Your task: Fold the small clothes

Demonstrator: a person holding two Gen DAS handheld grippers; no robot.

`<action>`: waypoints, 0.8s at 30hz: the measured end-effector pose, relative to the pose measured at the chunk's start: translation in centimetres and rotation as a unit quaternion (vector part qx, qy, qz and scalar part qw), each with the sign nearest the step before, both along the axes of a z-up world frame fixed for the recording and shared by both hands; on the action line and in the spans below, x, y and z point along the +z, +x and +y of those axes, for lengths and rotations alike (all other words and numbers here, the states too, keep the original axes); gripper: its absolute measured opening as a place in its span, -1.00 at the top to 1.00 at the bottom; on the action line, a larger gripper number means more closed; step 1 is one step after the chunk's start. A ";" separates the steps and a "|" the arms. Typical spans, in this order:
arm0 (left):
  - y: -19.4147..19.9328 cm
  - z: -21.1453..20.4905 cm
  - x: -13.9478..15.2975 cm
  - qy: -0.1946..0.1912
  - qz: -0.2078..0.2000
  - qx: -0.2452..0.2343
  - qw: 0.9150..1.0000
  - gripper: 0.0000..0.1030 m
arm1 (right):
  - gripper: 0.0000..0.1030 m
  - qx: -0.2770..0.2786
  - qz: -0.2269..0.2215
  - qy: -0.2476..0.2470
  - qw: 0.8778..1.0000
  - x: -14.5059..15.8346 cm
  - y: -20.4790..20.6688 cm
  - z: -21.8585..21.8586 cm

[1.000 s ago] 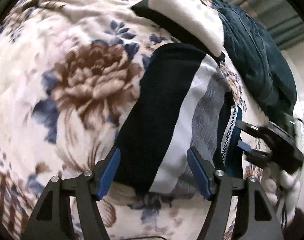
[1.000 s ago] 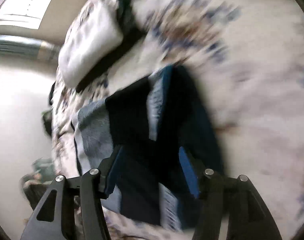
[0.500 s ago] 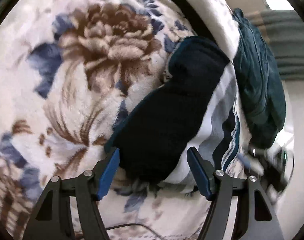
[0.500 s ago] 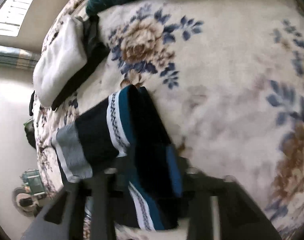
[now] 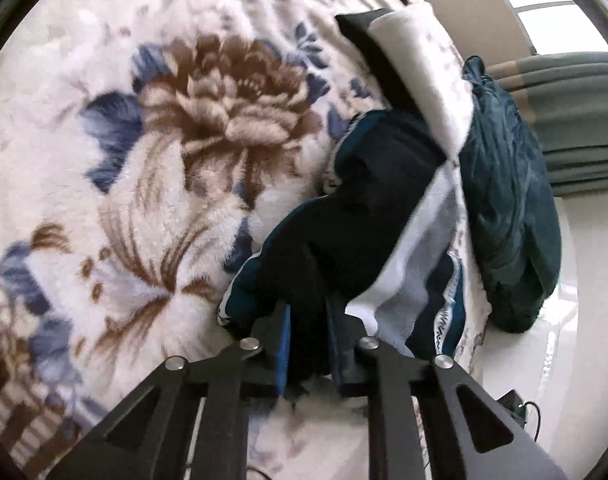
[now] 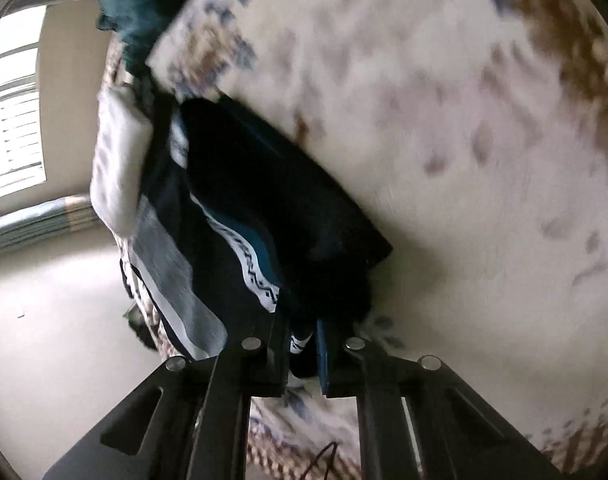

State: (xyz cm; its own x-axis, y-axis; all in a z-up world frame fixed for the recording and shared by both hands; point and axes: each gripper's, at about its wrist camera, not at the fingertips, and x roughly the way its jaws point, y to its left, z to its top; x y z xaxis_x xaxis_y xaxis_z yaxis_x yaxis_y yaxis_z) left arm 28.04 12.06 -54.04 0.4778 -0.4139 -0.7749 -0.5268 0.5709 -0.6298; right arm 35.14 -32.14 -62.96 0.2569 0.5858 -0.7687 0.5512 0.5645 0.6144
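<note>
A small garment (image 5: 356, 216), dark navy with white, grey and teal patterned stripes, lies bunched on a floral fleece blanket (image 5: 164, 128). My left gripper (image 5: 307, 344) is shut on its near dark edge. In the right wrist view the same garment (image 6: 264, 216) runs from the jaws toward the bed's edge, and my right gripper (image 6: 303, 344) is shut on its near end, by the patterned band (image 6: 256, 272). That view is blurred.
A folded white and black cloth (image 5: 416, 68) lies just beyond the garment, with a dark teal jacket (image 5: 508, 208) next to it at the bed's edge. Curtains (image 5: 576, 120) and pale floor (image 6: 52, 320) lie past the edge.
Both grippers were open around the garment a second ago and have closed on it. The garment has been bunched up and lifted at the near edge; both views have swung.
</note>
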 end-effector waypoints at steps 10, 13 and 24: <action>-2.1 0.2 -4.0 -0.016 0.085 -0.007 0.996 0.95 | 0.80 0.088 0.024 -0.083 0.992 2.7 -1.1 -1.0; -1.4 0.7 -3.9 -0.011 0.090 -0.019 0.996 0.90 | 0.68 0.122 0.081 -0.095 0.985 -1.2 -0.4 -0.6; 15.0 -1.3 3.4 0.171 -0.053 -0.204 0.962 -0.43 | -0.10 0.150 -0.050 -0.159 0.974 6.2 7.8 -0.9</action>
State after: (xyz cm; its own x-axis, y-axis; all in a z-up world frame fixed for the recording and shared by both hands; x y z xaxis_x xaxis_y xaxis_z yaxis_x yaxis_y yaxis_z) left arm 43.03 10.76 -50.62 0.4137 -0.3138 -0.8546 -0.1571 0.9000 -0.4065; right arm 42.94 -33.04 -56.72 0.1935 0.3824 -0.9035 0.2778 0.8619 0.4243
